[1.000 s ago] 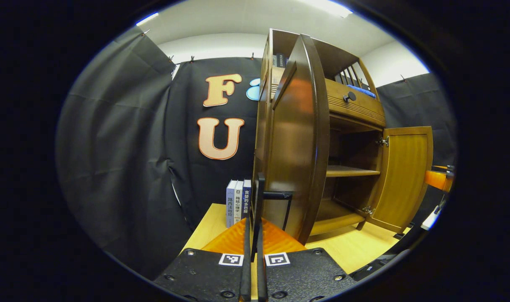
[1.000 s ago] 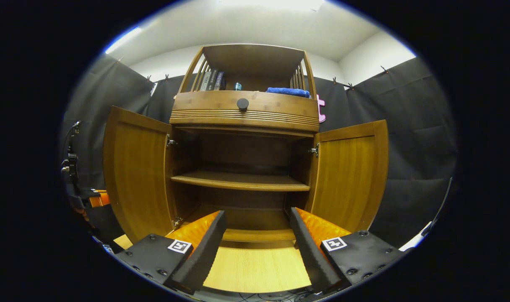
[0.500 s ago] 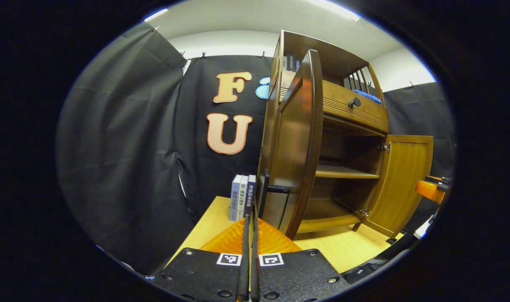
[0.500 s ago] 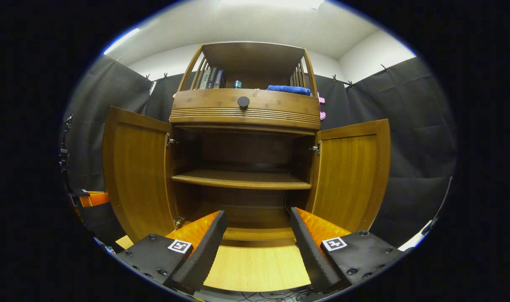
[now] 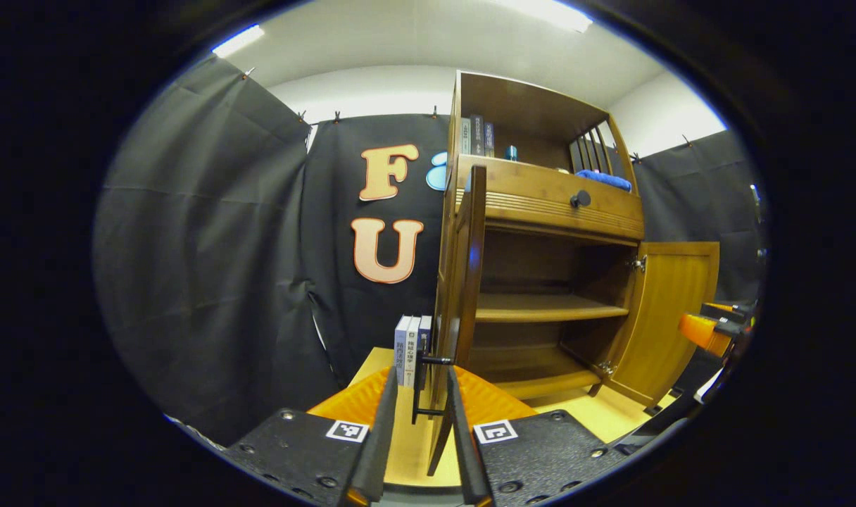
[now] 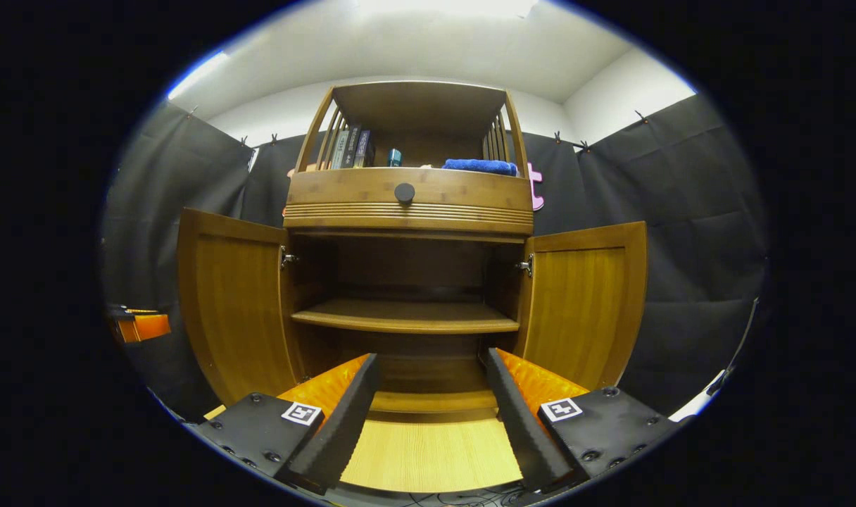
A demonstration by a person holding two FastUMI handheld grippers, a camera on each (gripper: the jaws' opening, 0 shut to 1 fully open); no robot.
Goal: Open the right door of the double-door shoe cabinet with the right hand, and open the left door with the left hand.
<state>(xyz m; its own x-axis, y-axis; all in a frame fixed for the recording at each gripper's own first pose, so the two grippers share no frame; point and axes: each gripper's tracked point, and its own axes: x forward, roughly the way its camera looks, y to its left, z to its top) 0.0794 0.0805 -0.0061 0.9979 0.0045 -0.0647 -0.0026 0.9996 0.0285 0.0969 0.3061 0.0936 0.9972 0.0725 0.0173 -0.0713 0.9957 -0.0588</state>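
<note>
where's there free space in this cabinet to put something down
Bare: the middle shelf between the two open doors, and the cabinet floor under it. Crowded: the top shelf, holding books, a small blue can and a blue cloth.

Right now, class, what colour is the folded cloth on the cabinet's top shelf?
Blue. The cloth shows best in the right gripper view, lying on the top shelf.

- The three books [image 5: 411, 348] standing beside my cabinet [image 5: 540, 211] carry print on their spines, too small for me to read.
- My tool [image 5: 419, 451] bears square coded markers [image 5: 348, 431], no words.
</note>
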